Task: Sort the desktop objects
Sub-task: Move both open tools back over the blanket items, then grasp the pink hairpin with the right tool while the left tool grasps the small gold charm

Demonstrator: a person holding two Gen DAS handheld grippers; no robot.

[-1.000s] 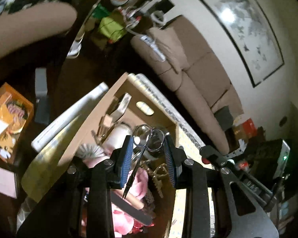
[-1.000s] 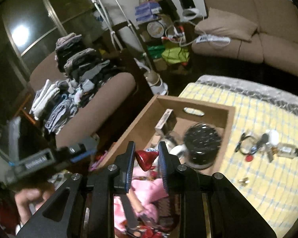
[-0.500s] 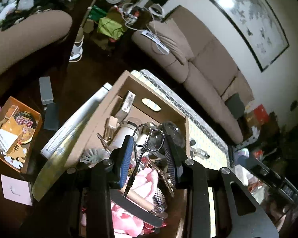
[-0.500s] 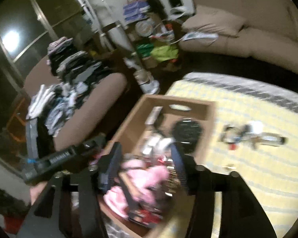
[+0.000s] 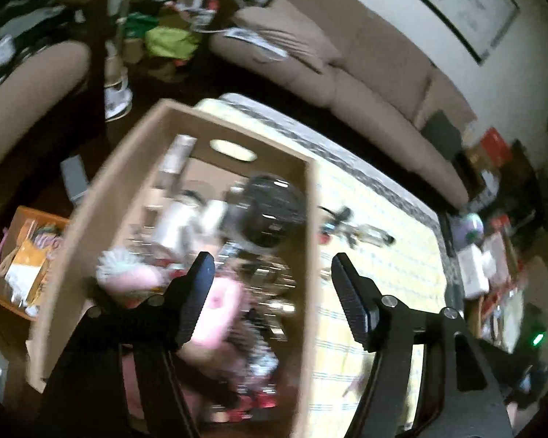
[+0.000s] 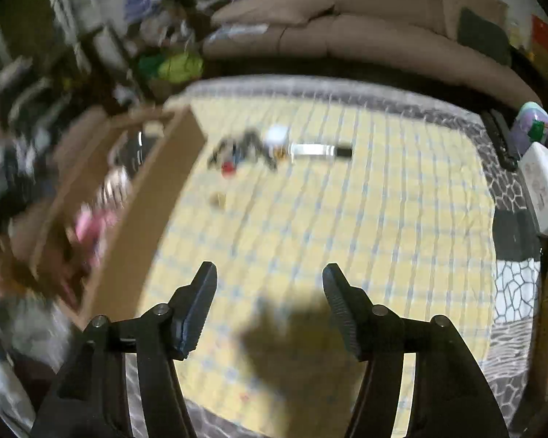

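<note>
Both of my grippers hang empty over the yellow checked tablecloth (image 6: 347,219), fingers spread wide with nothing between them. My left gripper (image 5: 272,292) hovers above the right wall of the cardboard box (image 5: 307,255), which sits at the left of the table and is already crowded: a dark round container (image 5: 270,211) toward the far end, something pink and soft (image 5: 219,310) nearer me, and a blur of small metal pieces I cannot name. My right gripper (image 6: 268,299) points out across the open cloth, its shadow falling just ahead of the fingers. What is left to sort lies on the far side of the cloth, just right of the box: a tangle of small dark items with a red spot (image 6: 237,157), a white cap-like piece (image 6: 277,135), a slim silver-and-black tube (image 6: 318,150), and one small tan object (image 6: 218,199) lying apart, nearer me. Judging by the open fingers, that cluster looks like the next pickup.
</note>
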